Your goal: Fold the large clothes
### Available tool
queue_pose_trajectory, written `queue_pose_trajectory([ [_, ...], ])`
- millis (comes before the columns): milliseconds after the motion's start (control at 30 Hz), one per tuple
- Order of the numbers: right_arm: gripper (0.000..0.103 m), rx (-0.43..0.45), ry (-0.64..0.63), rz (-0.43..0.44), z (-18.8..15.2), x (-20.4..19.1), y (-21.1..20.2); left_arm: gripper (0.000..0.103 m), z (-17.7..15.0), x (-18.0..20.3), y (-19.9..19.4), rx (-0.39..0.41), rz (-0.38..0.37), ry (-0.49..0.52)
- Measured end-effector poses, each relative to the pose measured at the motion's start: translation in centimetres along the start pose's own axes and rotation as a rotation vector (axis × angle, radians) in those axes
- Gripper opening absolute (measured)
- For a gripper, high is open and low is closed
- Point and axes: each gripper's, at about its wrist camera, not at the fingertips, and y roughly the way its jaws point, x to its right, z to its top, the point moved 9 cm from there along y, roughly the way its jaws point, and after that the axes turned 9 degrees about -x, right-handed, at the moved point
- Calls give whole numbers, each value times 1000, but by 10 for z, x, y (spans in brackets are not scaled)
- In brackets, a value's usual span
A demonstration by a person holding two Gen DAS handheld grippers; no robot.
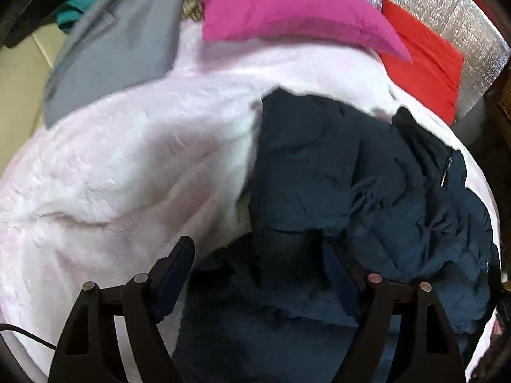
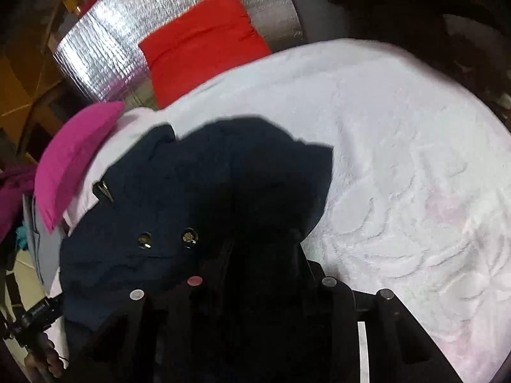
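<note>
My left gripper (image 1: 255,274) hung released over the navy jacket (image 1: 351,175) on the pale pink blanket (image 1: 127,175); right gripper (image 2: 255,249) buried in jacket folds, grip state couldn't tell

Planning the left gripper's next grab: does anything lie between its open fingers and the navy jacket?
Nothing visible does. The left gripper is open right over the navy jacket, crumpled on the pale pink blanket. The magenta pillow and grey cloth lie well beyond it.

One navy garment (image 1: 351,175), two cushions, pink (image 1: 287,6) and red (image 1: 424,60), one white blanket (image 1: 127,166)
</note>
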Motion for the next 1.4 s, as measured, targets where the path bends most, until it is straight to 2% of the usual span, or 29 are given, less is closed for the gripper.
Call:
queue_pose_trajectory([
  [100,50,98,17,-19,6,7,-34,81,4,7,-23,71,0,30],
  [167,51,155,18,29,5,5,-54,82,3,19,-35,109,-19,51],
  [267,51,162,-32,161,-3,-25,-61,82,0,44,-49,152,-62,104],
  [367,49,87,-128,285,-25,-72,-50,82,-8,77,-53,160,-111,166],
  [433,41,38,-199,304,-43,-101,-36,82,-15,98,-52,151,-129,209],
  [500,38,8,-231,319,-54,-115,-27,82,-21,113,-46,137,-133,243],
  [600,38,-57,-203,346,-66,-125,-9,82,-29,128,-32,110,-110,279],
  [667,38,-125,-188,309,-73,-124,15,84,-36,131,-11,55,-57,311],
  [733,29,-205,-167,285,-81,-118,40,85,-41,133,4,24,-22,334],
  [833,27,-240,-147,307,-83,-115,37,85,-39,132,3,18,-4,357],
  [967,29,-252,-114,360,-81,-102,16,85,-35,121,-9,-19,-84,289],
  [1000,32,-258,-101,382,-82,-98,12,85,-33,114,-12,-32,-111,253],
  [1067,49,-266,-72,415,-82,-90,3,85,-29,98,-18,-50,-168,184],
  [1100,61,-270,-59,442,-84,-87,-2,85,-27,89,-22,-57,-201,142],
  [1133,64,-274,-52,462,-87,-91,-4,85,-26,80,-24,-62,-224,106],
  [1267,64,-336,-5,536,-103,-92,-10,85,-32,46,-26,-94,-274,-34],
  [1400,64,-428,120,608,-122,-90,8,85,-44,28,-11,-181,-307,-141],
])
